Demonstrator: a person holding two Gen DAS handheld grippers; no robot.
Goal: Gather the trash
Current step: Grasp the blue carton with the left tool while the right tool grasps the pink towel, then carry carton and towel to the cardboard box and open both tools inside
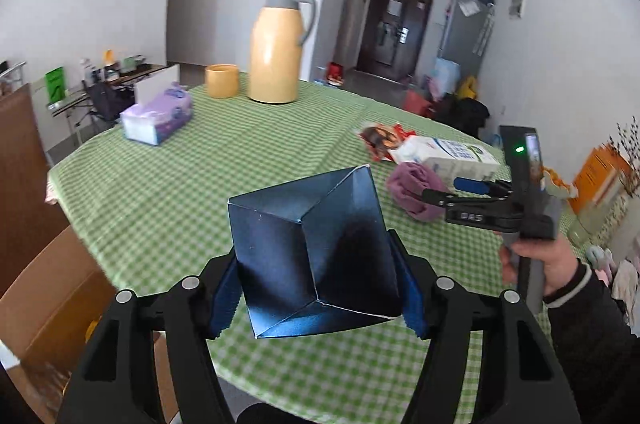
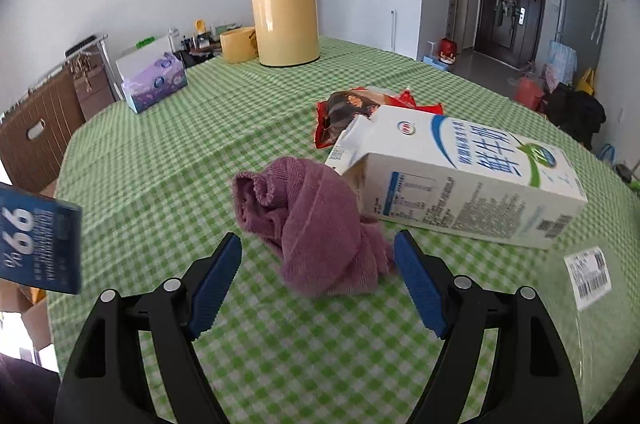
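Dark blue carton point(image 1: 312, 264) clamped between left gripper point(image 1: 316, 288) fingers, raised above green-checked worktop point(image 1: 160, 183). Right gripper point(image 2: 318, 284) fingers spread apart around purple cloth point(image 2: 316, 224); milk carton point(image 2: 460, 175) lying just beyond, touching cloth.

A dark blue carton point(image 1: 316, 256), crumpled and dented along its folds, is lifted off the green checked cloth, tilted, pinched at both sides. A white milk carton point(image 2: 460, 175) with blue and green print lies on its side, its spout end torn open and touching a bunched purple cloth point(image 2: 316, 228). Just behind the milk carton lies a flattened red snack wrapper point(image 2: 352, 111).
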